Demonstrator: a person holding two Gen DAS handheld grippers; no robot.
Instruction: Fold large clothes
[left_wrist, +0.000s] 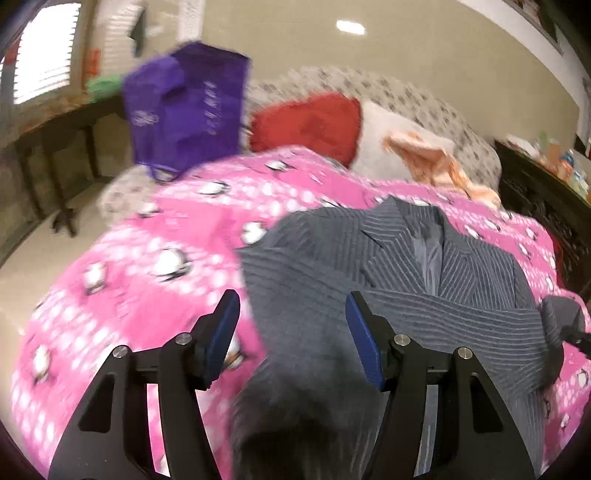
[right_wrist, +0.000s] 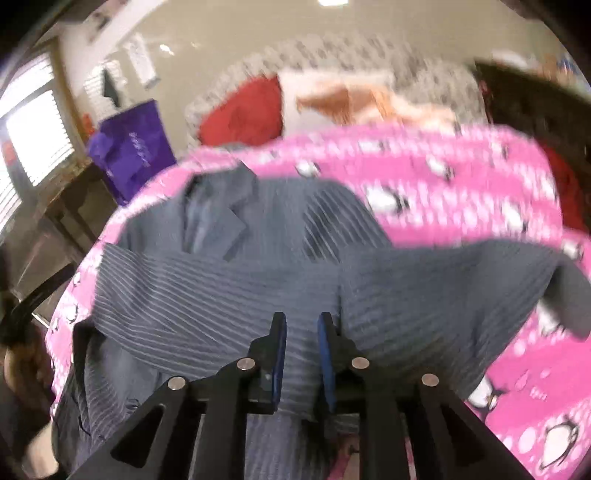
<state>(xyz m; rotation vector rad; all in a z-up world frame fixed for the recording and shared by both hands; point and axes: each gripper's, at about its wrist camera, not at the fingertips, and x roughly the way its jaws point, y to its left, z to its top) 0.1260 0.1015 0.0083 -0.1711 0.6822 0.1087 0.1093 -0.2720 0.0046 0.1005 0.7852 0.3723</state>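
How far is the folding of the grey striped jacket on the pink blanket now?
Done: one sleeve of the grey pinstriped jacket already lies folded across its front, on the pink penguin-print blanket. In hand: nothing clearly; the left gripper is open above the fabric, and the right gripper shows a narrow gap. Left: the other sleeve and folding the body.

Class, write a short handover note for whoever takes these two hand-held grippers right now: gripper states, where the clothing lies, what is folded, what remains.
Left hand-held gripper: open, holding nothing, above the jacket's edge.
Right hand-held gripper: narrow gap between the jaws, nothing gripped.
Grey pinstriped jacket: front up on the pink penguin blanket, collar at the far end.
Done: a sleeve is folded across the chest.
Left: the other sleeve, which trails off sideways, then fold the body.
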